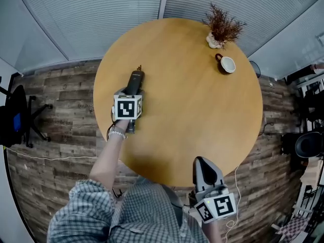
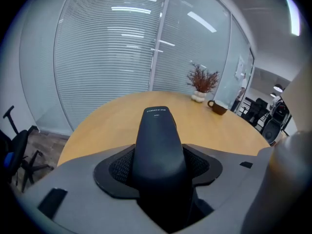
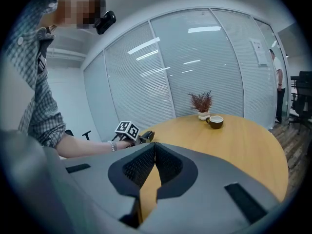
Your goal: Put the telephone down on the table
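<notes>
Fingers, left gripper: clamped on the telephone, carried level over the left side of the desk, seemingly ready for lowering; contact with the wood unclear. Right gripper: fingers pressed together, empty, idle at the near edge, clear of the drop spot.

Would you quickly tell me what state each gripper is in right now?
Left gripper: closed on the black telephone handset.
Right gripper: closed, with nothing between its jaws.
</notes>
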Demonstrator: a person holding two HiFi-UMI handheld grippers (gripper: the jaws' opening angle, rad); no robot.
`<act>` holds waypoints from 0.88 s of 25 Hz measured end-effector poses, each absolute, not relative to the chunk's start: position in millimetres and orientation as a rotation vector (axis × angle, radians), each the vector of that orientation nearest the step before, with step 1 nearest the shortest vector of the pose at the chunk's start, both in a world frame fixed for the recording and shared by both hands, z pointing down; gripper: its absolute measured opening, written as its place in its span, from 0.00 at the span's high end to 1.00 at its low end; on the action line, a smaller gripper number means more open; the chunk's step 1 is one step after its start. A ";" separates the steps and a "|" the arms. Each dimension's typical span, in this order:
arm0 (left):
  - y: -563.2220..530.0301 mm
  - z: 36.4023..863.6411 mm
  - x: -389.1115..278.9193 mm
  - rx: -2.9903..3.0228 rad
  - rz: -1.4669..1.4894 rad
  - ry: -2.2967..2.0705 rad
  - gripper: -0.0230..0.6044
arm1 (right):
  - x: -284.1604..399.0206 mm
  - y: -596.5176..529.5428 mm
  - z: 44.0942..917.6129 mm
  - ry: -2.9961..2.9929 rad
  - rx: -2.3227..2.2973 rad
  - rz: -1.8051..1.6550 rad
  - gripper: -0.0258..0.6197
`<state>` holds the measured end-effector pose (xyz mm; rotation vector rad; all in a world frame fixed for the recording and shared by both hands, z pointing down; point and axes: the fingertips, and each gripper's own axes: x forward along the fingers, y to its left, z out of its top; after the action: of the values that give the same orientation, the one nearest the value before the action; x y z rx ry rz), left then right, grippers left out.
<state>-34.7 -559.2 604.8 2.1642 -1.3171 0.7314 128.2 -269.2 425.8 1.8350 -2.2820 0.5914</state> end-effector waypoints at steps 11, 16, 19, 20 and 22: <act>-575.5 639.0 -28.8 2.148 0.891 -1.366 0.52 | 138.2 -262.1 429.3 -2.219 1.879 0.601 0.95; -576.7 639.3 -27.0 2.178 0.912 -1.361 0.52 | 140.1 -261.4 428.2 -2.209 1.894 0.597 0.95; -577.4 639.7 -23.7 2.206 0.914 -1.331 0.51 | 138.5 -263.4 427.9 -2.216 1.889 0.597 0.95; -576.9 640.2 -22.8 2.211 0.919 -1.327 0.51 | 137.4 -264.1 427.7 -2.222 1.884 0.595 0.95; -576.6 639.6 -19.9 2.219 0.903 -1.312 0.49 | 135.8 -265.6 426.3 -2.234 1.876 0.586 0.94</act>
<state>-19.9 -576.6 639.6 2.2189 -1.3119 0.9035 135.8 -265.6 426.3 1.8755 -2.2342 0.5861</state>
